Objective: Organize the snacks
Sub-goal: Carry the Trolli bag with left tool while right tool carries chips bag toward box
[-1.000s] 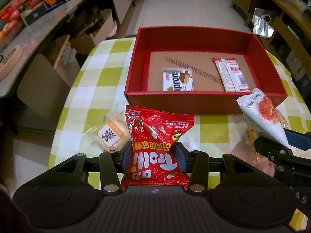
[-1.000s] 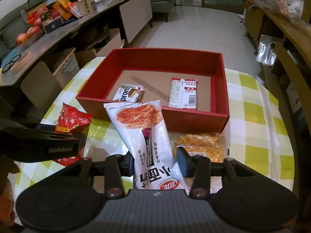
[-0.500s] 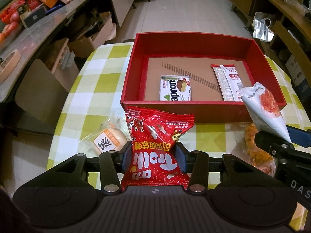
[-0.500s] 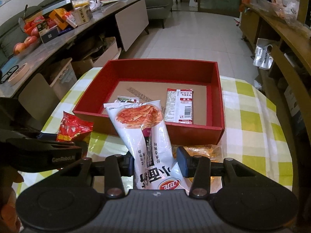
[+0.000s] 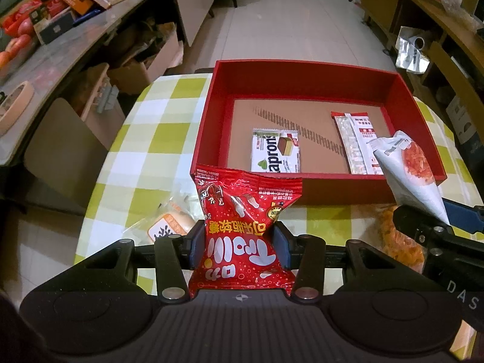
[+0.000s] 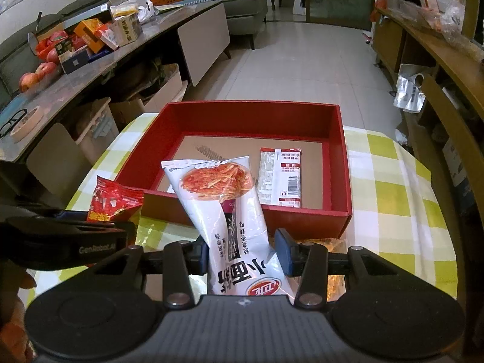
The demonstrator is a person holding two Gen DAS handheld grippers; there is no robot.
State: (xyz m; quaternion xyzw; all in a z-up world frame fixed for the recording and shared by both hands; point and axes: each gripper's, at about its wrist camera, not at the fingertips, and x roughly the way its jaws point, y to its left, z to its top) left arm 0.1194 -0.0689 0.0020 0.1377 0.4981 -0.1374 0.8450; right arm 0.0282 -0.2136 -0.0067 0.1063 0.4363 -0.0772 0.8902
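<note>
Above the counter's (image 5: 169, 139) near edge, short of the red box (image 5: 314, 74): left gripper (image 5: 239, 246) grasps the red candy bag (image 5: 245, 227), right gripper (image 6: 242, 252) clenched on the white noodle-snack bag (image 6: 224, 199). Carrying step, I judge; next, clear the box's front wall, then release inside beside the two packets.

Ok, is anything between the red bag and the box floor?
Only the box's near wall. The red bag in the left gripper must clear it. Past that wall the floor's left part is bare, left of the wafer pack.
</note>
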